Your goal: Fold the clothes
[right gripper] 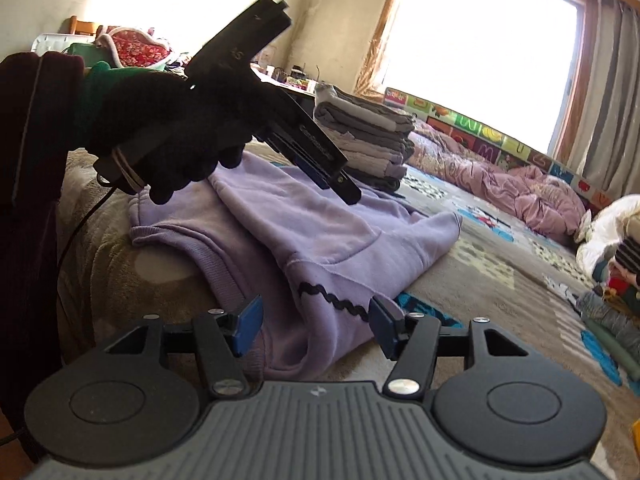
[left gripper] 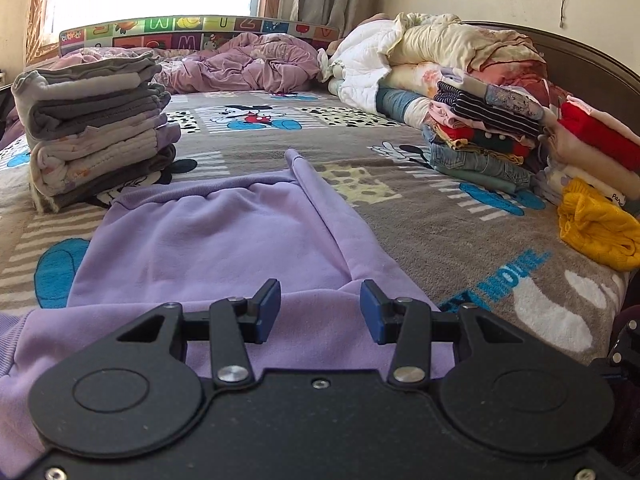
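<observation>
Both jaws stand wide and hold nothing: the left gripper (left gripper: 320, 306) hovers above the lilac sweatshirt (left gripper: 224, 236), the right gripper (right gripper: 316, 326) near its hem. The sweatshirt lies partly folded on the cartoon-print bedspread (left gripper: 460, 216), between a grey folded stack (left gripper: 96, 132) and a colourful clothes pile (left gripper: 500, 136).

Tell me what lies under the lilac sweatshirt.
The lilac sweatshirt lies on a grey cartoon-print blanket covering the bed; the print shows around its edges. Whatever sits directly beneath the fabric is covered.

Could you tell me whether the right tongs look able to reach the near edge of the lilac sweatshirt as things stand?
Probably yes: the right tongs are open right at the lilac sweatshirt, nothing lying between.
</observation>
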Demonstrator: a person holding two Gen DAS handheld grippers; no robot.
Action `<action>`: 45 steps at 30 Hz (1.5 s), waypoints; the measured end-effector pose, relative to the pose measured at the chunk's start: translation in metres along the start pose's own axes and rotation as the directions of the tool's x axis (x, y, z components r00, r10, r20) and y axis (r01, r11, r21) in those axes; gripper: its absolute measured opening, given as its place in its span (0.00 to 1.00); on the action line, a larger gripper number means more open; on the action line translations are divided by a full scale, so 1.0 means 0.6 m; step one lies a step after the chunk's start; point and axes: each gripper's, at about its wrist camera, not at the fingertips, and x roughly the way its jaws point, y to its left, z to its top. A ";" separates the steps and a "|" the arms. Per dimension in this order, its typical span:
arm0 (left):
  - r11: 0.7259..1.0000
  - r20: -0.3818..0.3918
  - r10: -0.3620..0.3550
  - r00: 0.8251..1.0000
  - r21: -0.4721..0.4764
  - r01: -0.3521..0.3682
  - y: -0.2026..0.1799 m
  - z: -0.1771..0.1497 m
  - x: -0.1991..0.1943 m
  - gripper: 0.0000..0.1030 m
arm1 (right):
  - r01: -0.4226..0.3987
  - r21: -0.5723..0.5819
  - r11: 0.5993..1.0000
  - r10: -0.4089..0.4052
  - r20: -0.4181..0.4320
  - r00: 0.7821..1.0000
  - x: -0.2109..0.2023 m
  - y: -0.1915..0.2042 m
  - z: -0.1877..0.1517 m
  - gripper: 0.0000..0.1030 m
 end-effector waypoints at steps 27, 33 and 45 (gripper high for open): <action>0.960 -0.194 -0.040 0.980 -0.278 -0.016 0.025 0.187 0.297 0.40 | -0.156 0.198 0.968 0.154 0.025 0.988 0.066 -0.037 -0.012 0.61; 0.974 -0.244 -0.021 0.969 -0.222 -0.035 0.009 0.224 0.368 0.29 | -0.168 0.228 0.959 0.167 0.023 0.986 0.069 -0.043 -0.014 0.61; 0.778 0.001 -0.195 0.981 -0.608 0.155 0.117 0.186 0.319 0.05 | -0.187 0.260 0.947 0.193 0.001 0.981 0.083 -0.046 -0.020 0.63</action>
